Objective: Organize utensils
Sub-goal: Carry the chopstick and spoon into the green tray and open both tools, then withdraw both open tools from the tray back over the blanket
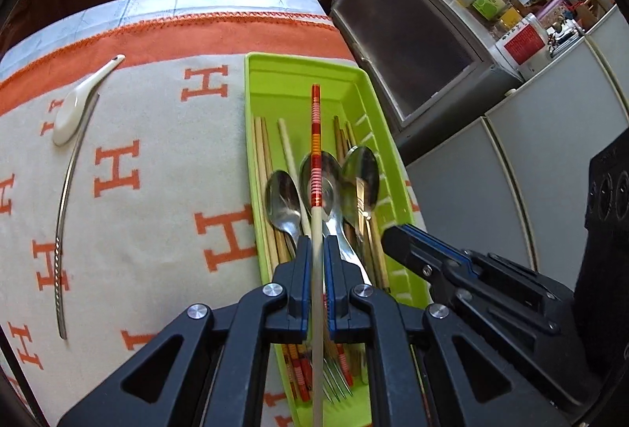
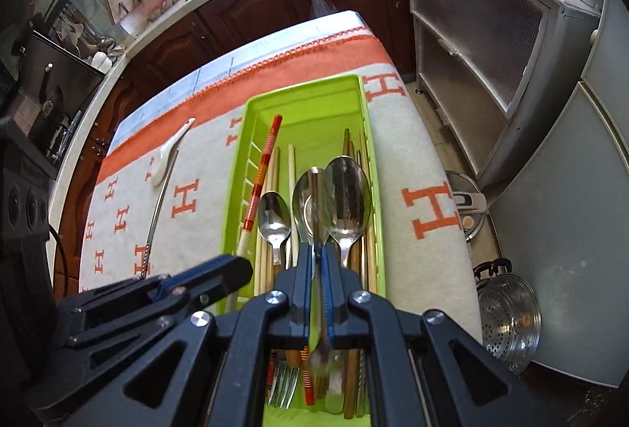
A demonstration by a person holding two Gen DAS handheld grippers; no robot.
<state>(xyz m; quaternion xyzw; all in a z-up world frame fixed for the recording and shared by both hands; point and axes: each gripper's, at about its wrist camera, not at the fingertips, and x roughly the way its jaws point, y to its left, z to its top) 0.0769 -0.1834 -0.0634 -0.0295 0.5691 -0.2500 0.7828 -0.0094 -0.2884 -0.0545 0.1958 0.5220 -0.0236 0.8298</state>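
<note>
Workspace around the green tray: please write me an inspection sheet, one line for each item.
Surface: table under a cream cloth with orange H letters.
Job's things: green tray holds spoons, wooden chopsticks and forks; a white ceramic spoon and a metal chopstick lie on the cloth, left of the tray.
Clutter: nothing seen on the cloth.
Grippers: left gripper shut on a red-banded chopstick above the tray; right gripper shut on a metal spoon above the tray.
Cables: one dark cable at the table's left edge.
Surroundings: wooden cabinets, grey cupboard, pots on the floor.
</note>
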